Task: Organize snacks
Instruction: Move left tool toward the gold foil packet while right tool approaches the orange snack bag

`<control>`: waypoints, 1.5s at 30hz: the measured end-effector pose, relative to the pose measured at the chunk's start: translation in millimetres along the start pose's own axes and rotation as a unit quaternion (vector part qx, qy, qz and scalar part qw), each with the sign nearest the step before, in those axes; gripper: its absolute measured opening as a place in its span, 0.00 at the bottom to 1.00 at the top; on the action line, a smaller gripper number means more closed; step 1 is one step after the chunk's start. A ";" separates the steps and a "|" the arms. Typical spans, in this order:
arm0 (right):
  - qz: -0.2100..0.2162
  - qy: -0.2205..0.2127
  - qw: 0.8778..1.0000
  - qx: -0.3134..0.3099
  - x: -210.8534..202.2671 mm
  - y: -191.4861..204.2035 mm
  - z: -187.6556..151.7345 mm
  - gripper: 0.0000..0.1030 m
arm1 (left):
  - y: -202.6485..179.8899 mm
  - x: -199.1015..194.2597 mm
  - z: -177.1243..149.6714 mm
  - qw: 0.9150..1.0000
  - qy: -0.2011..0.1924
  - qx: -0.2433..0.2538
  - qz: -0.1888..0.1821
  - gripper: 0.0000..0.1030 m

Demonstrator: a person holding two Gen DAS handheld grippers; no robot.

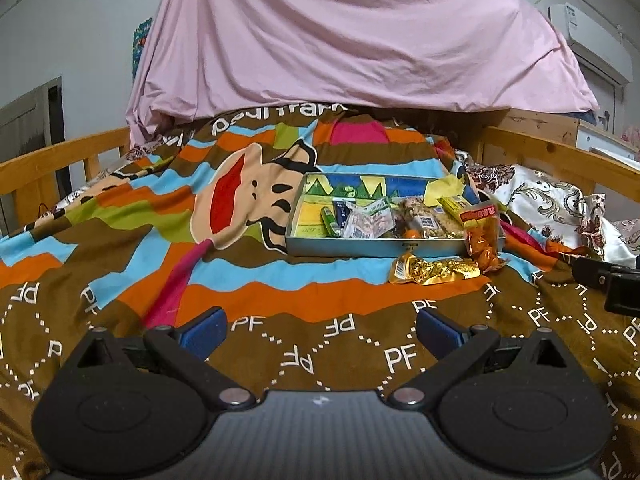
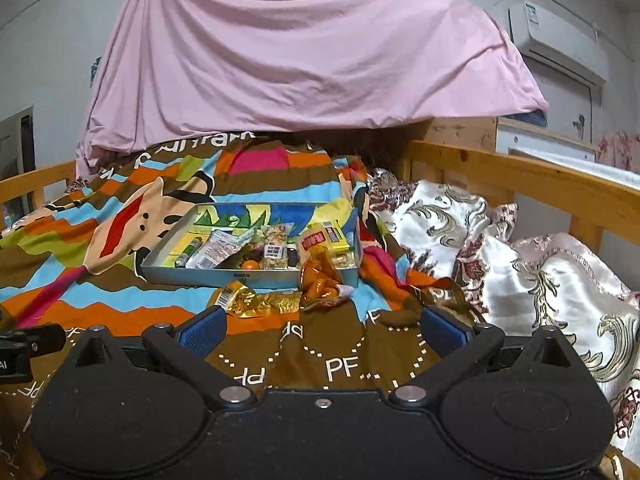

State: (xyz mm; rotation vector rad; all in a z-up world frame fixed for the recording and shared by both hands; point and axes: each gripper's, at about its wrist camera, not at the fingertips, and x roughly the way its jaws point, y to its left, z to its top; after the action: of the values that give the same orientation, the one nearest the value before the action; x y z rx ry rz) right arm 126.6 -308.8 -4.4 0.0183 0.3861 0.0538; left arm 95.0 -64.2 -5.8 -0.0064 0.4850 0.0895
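Note:
A metal tray with several snack packets inside sits on the striped bedspread. A gold foil packet lies on the bedspread just in front of the tray. An orange snack bag leans over the tray's front right corner. My left gripper is open and empty, well short of the tray. My right gripper is open and empty, close in front of the gold packet. The right gripper's body shows at the left wrist view's right edge.
The colourful bedspread covers the bed. A floral satin pillow lies to the right. Wooden rails run along both sides. A pink sheet hangs behind the tray.

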 end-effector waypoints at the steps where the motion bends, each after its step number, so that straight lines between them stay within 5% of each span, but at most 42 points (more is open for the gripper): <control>1: 0.000 0.002 1.000 0.002 0.7 -0.8 0.0 0.99 | -1.4 -0.2 0.5 1.000 0.003 -0.002 0.001 1.00; 15: 0.016 0.020 0.999 0.023 10.1 -4.1 5.3 0.99 | -19.6 5.1 21.6 0.994 0.036 0.018 0.102 1.00; 23: 0.025 0.030 0.999 0.011 16.4 0.6 7.7 0.99 | -31.6 18.1 36.2 0.990 0.028 0.058 0.125 1.00; 33: 0.020 0.014 0.999 -0.035 20.2 13.1 16.7 0.99 | -41.3 47.5 44.8 0.993 0.039 0.068 0.094 1.00; 45: 0.000 -0.034 0.994 -0.100 73.4 19.2 29.9 0.99 | -39.1 102.3 59.2 0.991 0.044 0.088 0.089 1.00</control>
State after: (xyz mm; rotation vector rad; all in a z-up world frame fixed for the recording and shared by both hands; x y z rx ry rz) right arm 204.8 -285.8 -3.7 -0.1771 0.3103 0.0920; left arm 216.1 -92.8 -1.7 0.2065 0.5804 0.2220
